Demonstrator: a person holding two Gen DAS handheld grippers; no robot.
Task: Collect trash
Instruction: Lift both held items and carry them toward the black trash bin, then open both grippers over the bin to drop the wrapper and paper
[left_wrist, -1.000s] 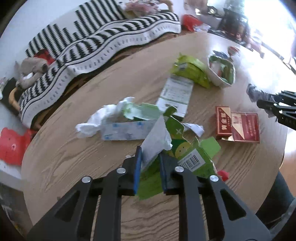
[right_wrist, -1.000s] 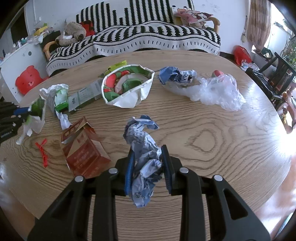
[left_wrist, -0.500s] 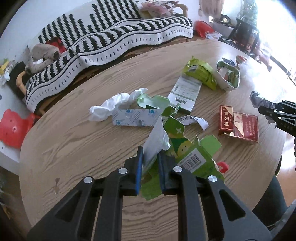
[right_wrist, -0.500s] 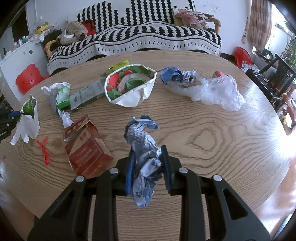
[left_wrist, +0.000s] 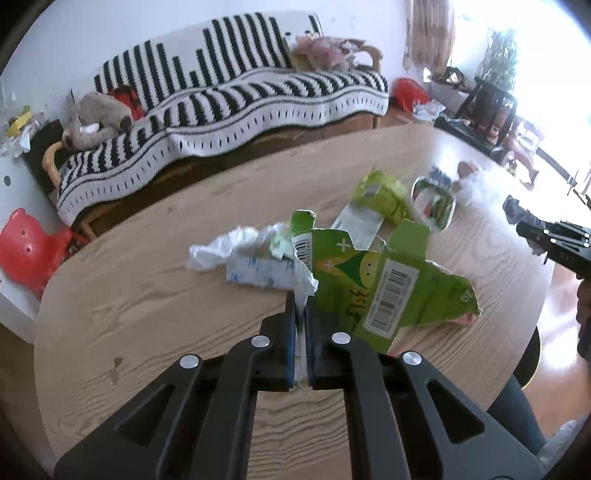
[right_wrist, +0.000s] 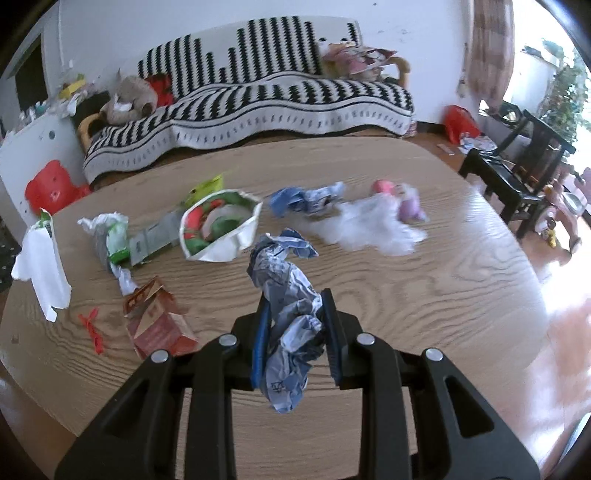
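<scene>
The left hand-held gripper (left_wrist: 301, 314) is clamped on a torn green carton (left_wrist: 391, 291), flattened and raised above the bench (left_wrist: 147, 295), with what looks like a scrap of white tissue pinched between the fingers too, though the blur makes that uncertain. The carton is thin card: light, fairly stiff across its panels but weak at the ripped edges, so a hold near a fold or thick seam should serve better than one at a ragged flap. The right hand-held gripper (right_wrist: 295, 325) is closed around a crumpled blue-and-white wrapper (right_wrist: 288, 295), also off the bench; it is soft, springy and nearly weightless, best squeezed through its bulk. More trash lies on the bench: a red box (right_wrist: 157, 325), a paper bowl (right_wrist: 218, 229) and a clear plastic bag (right_wrist: 373, 225).
</scene>
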